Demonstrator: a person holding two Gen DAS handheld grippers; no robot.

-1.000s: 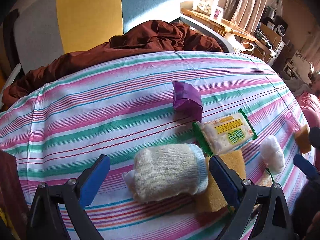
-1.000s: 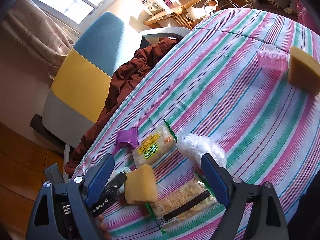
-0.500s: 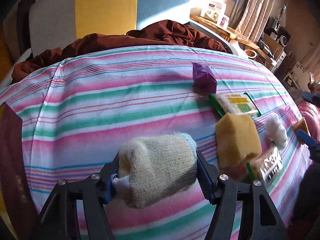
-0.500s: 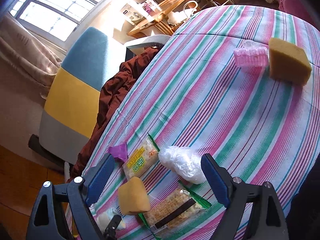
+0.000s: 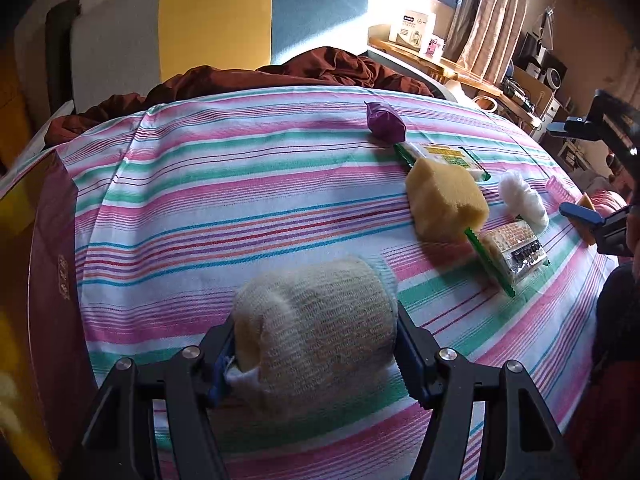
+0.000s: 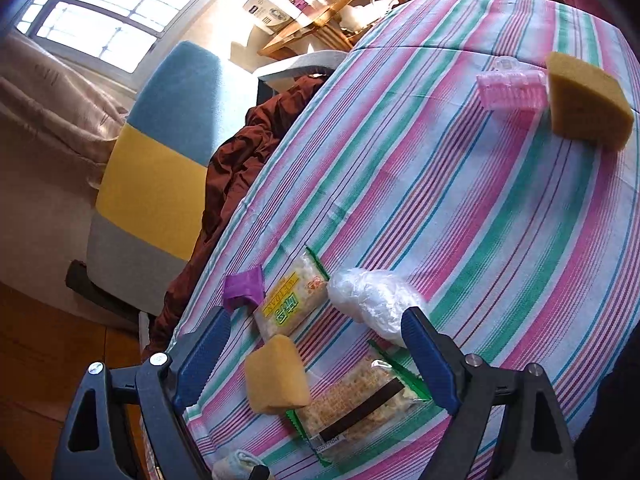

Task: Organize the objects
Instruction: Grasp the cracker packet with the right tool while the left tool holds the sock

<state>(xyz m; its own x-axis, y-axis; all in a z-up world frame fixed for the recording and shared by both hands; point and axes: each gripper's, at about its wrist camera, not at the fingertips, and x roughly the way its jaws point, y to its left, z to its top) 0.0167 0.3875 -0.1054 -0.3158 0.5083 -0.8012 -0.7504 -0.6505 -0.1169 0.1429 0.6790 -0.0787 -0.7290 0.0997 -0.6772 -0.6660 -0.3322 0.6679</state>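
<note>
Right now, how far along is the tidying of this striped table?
Nothing looks sorted yet. In hand: the left tongs are shut on the rolled sock. The right tongs hang open over the near sponge. Left on the cloth: both cracker packets, purple wrapper, plastic wad, pink clip, far sponge.

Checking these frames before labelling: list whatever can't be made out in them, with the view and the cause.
- Rolled sock, left wrist view: its underside is hidden by the left gripper clamped on it.
- Same sock, right wrist view: cut off by the bottom edge.
- Dark red box, left wrist view: cut by the left edge, contents unseen.
- Far snack packet, left wrist view: partly covered by the near sponge.
- Carton lettering, right wrist view: too small.
</note>
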